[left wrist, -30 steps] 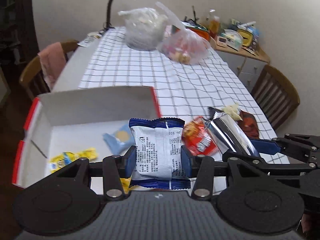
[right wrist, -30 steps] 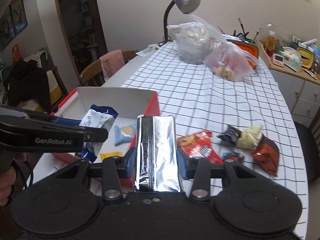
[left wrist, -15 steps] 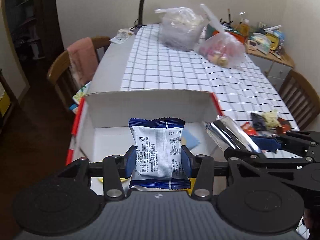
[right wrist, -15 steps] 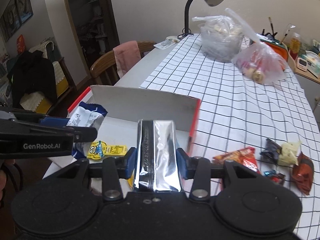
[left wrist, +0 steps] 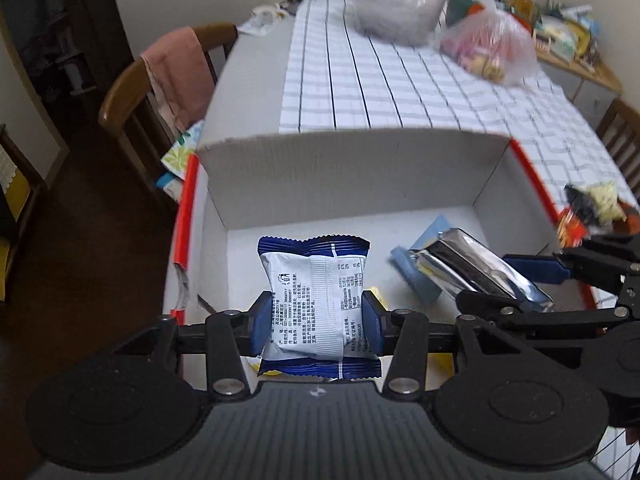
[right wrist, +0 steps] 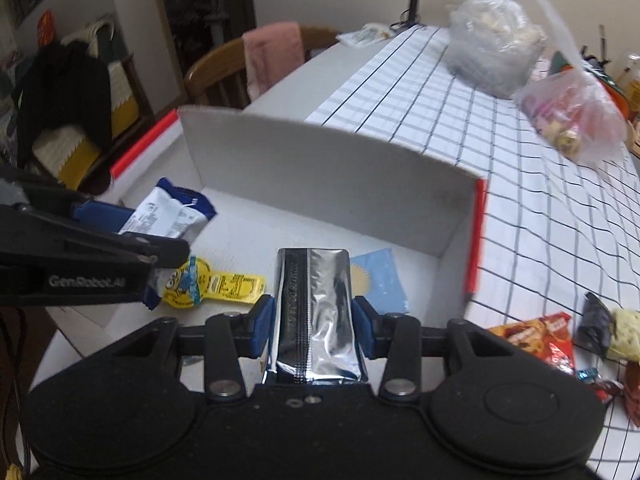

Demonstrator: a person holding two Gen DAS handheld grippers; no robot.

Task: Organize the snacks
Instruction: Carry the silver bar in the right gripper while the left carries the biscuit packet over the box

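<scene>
Now clamped in the left gripper [left wrist: 316,316] jaws: blue-and-white packet [left wrist: 316,300], hanging over the white box [left wrist: 352,172]. Clamped in the right gripper [right wrist: 312,320] jaws: silver packet [right wrist: 314,312], over the same box. Below, on the box floor: yellow packet [right wrist: 216,286], pale blue packet [right wrist: 378,280]. Farther right, on the checked worktop [right wrist: 520,216]: more snacks [right wrist: 536,340].

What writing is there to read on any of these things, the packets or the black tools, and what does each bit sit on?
"GenRobot.AI": white letters on the side of the black left gripper, seen from the right wrist view.
Blue-and-white snack packet in the left gripper: rows of small print, too small to read.
Silver foil packet in the right gripper: embossed marks down its seam, unreadable.
Yellow cartoon sachet in the white cardboard box: print too blurred.
</scene>
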